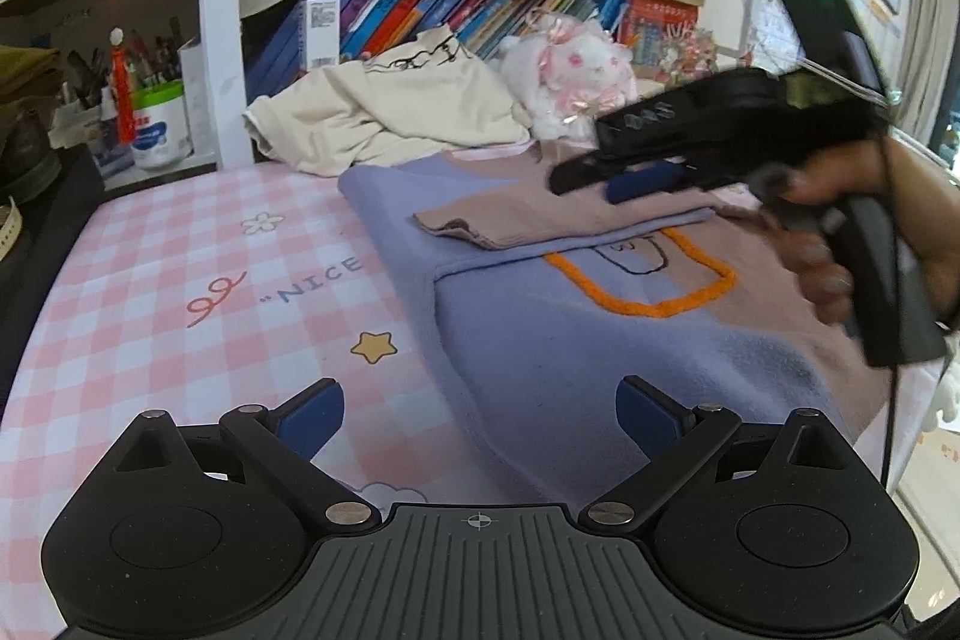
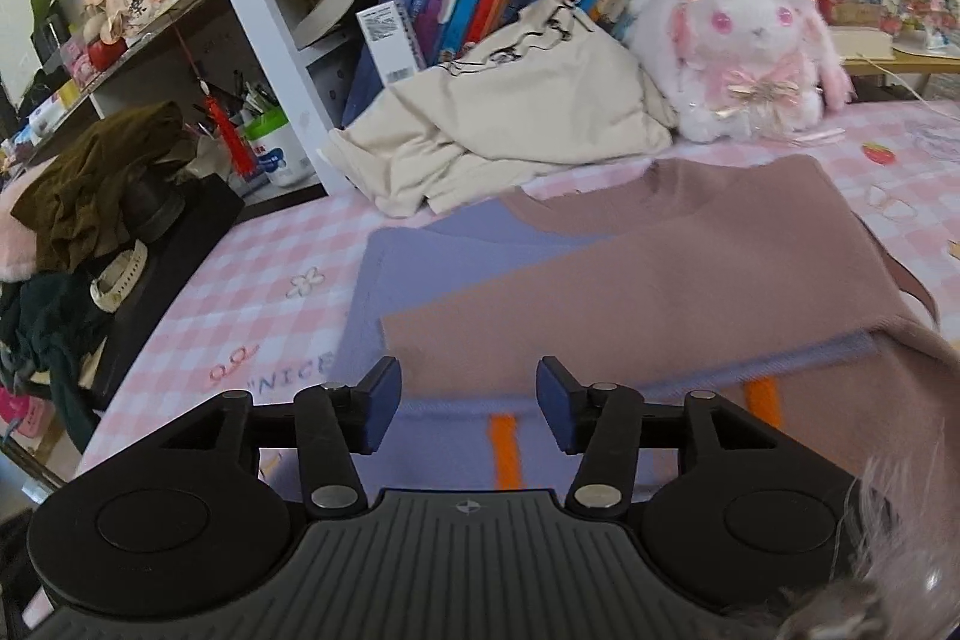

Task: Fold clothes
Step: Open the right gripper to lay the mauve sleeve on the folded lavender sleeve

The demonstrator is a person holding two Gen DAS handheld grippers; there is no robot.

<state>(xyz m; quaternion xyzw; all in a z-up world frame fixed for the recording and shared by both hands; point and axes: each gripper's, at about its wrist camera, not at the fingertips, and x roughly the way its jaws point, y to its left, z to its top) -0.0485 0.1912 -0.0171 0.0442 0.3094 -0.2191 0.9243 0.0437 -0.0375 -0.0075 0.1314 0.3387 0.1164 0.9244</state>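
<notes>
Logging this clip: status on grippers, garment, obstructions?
Left hand-held gripper open, empty. Right hand-held gripper open, over folded sleeve. Lilac-and-mauve sweatshirt part-folded. Cream garment behind, not obstructing.

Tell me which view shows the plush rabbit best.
The right wrist view: the plush rabbit sits whole and sharp beside the cream garment. The left wrist view shows it smaller, partly hidden behind the right claw.
</notes>
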